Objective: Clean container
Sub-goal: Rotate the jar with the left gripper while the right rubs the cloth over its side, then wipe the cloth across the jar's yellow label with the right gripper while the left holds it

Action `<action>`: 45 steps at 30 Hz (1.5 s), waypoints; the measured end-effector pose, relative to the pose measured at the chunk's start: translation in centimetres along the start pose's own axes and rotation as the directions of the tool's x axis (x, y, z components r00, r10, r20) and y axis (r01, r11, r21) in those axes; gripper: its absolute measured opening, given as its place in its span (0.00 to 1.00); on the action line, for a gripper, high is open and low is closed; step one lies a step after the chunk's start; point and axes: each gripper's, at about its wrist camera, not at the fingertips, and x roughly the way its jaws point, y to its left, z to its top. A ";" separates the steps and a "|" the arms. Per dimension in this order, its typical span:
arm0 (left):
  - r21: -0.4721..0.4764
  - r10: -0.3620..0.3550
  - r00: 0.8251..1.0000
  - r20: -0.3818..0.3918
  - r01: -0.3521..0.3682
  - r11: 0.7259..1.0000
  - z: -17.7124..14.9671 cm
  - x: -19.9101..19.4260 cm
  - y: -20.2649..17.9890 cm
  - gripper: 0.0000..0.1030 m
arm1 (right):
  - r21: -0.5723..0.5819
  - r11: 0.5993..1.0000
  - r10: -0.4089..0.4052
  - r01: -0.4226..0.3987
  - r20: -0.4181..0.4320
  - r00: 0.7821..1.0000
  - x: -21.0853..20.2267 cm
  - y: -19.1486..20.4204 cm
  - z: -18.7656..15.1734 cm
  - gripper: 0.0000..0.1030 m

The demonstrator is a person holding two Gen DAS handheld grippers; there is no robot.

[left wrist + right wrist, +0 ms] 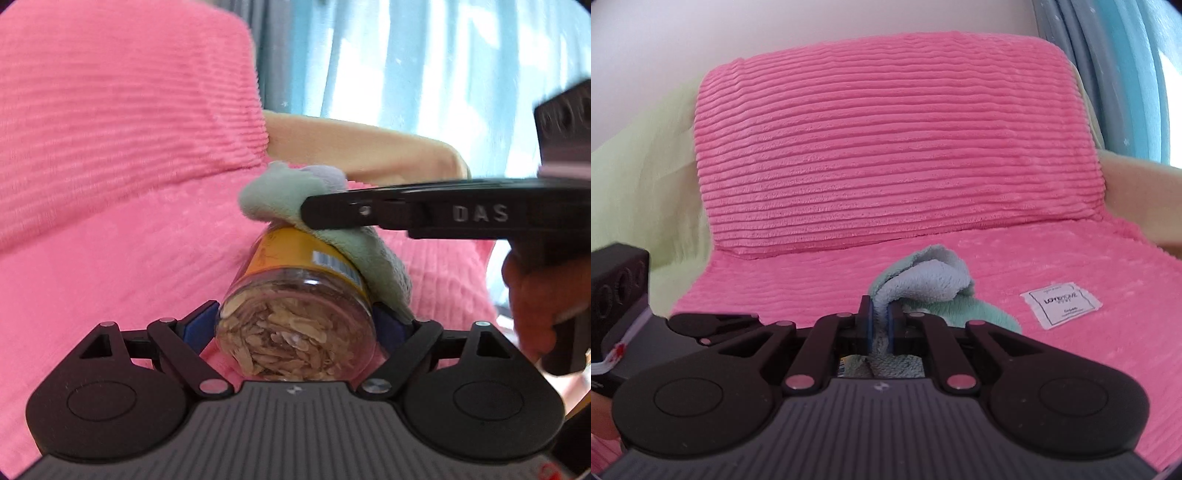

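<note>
A pink ribbed sofa cushion [894,147] fills the background, upright against the back of a pink plush seat cover [1071,350] that spreads over the seat. Pale green fabric [639,192] shows at the sofa's left side, a cream armrest [362,147] at its right, and blue curtains [424,62] hang beyond.

The left gripper [295,325] reaches forward over the seat, its blue-padded jaws set fairly wide and closed on the base end of a clear plastic jar [295,325] that lies on its side, bottom toward the camera. The jar holds pale flaky pieces and carries a yellow label with a barcode.

The right gripper [880,321] comes in from the right, level and crosswise above the jar; a hand [535,306] grips its handle at the far right edge. Its jaws stand narrow, pinching a folded fleece cloth [923,284], mint green on one face and grey-blue on the other. The cloth drapes over the jar's upper side and label, touching it.

A small white sewn tag [1060,304] with print lies on the seat cover toward its right edge, near the cloth.
</note>
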 end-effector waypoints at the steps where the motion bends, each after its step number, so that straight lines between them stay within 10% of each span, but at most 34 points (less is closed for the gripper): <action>1: -0.025 -0.011 1.000 -0.006 0.011 1.000 0.0 0.2 0.3 0.86 | -0.003 1.000 -0.002 0.002 0.000 1.000 0.0 0.0 0.0 0.05; 7: -0.034 -0.022 1.000 -0.006 0.022 0.999 -0.1 0.1 0.3 0.84 | -0.017 1.000 -0.014 0.014 -0.003 1.000 -0.1 0.2 0.1 0.05; 10: 0.165 0.072 0.997 0.015 -0.074 0.984 -0.1 -0.1 -1.9 0.84 | -0.029 0.999 -0.038 0.038 -0.006 0.999 -0.4 0.4 0.1 0.05; 13: 0.374 0.165 0.986 0.037 -0.167 0.912 -0.9 0.4 -4.3 0.84 | -0.047 0.998 -0.040 0.040 -0.010 0.999 -0.6 0.6 0.0 0.06; 24: 0.388 0.166 0.986 0.029 -0.164 0.907 -1.3 0.5 -4.3 0.84 | -0.142 0.979 0.139 -0.144 -0.040 0.989 -0.6 3.7 -0.1 0.05; 28: 0.396 0.170 0.985 0.031 -0.168 0.903 -1.4 0.4 -4.5 0.84 | -0.058 0.998 0.020 -0.020 -0.007 1.000 0.3 1.2 0.2 0.05; 34: 0.338 0.150 0.989 0.013 -0.146 0.930 -1.2 0.3 -3.8 0.84 | -0.030 1.000 0.004 -0.004 -0.002 1.000 0.4 0.5 0.1 0.05; 39: 0.077 0.019 1.000 0.022 -0.021 0.997 -0.2 -0.6 -0.9 0.88 | -0.016 1.000 0.004 -0.004 -0.004 1.000 0.4 0.4 0.1 0.05; 45: -0.100 -0.047 0.999 -0.002 0.046 0.994 -0.4 -0.2 1.4 0.86 | -0.025 1.000 -0.001 0.001 -0.010 1.000 0.2 0.5 0.1 0.05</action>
